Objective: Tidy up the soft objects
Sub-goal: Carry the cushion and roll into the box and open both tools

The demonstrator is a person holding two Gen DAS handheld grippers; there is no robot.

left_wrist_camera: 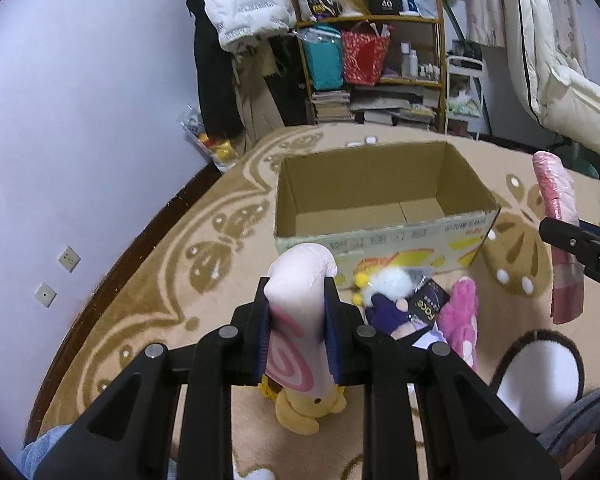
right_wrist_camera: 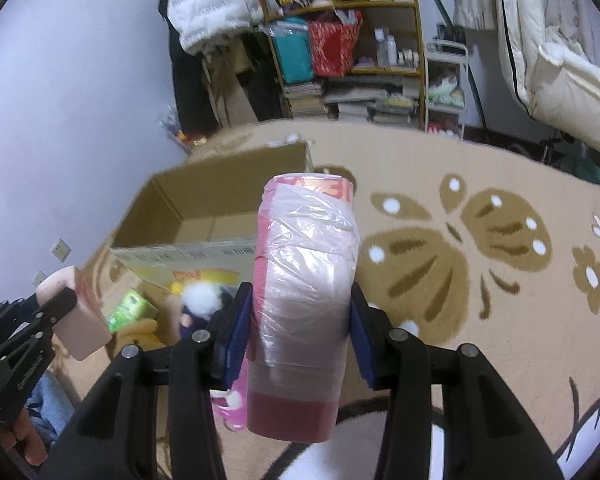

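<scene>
My left gripper [left_wrist_camera: 297, 304] is shut on a pale pink plush with a pink swirl [left_wrist_camera: 300, 280], held above the rug in front of an open cardboard box [left_wrist_camera: 380, 236]. In the right wrist view the same plush [right_wrist_camera: 76, 312] shows at the left. My right gripper [right_wrist_camera: 302, 312] is shut on a pink roll wrapped in clear plastic [right_wrist_camera: 306, 264], held to the right of the box [right_wrist_camera: 196, 248]; the roll also shows at the right of the left wrist view [left_wrist_camera: 556, 208]. On the rug lie a yellow bear plush [left_wrist_camera: 308, 408], a white-and-purple doll [left_wrist_camera: 388, 292] and a pink plush [left_wrist_camera: 462, 316].
The beige rug with brown butterfly patterns [right_wrist_camera: 480, 240] covers the floor. A crowded shelf [left_wrist_camera: 372, 60] and hanging coats [left_wrist_camera: 552, 60] stand behind the box. A lilac wall [left_wrist_camera: 80, 100] runs along the left. A green packet [right_wrist_camera: 130, 308] lies by the box.
</scene>
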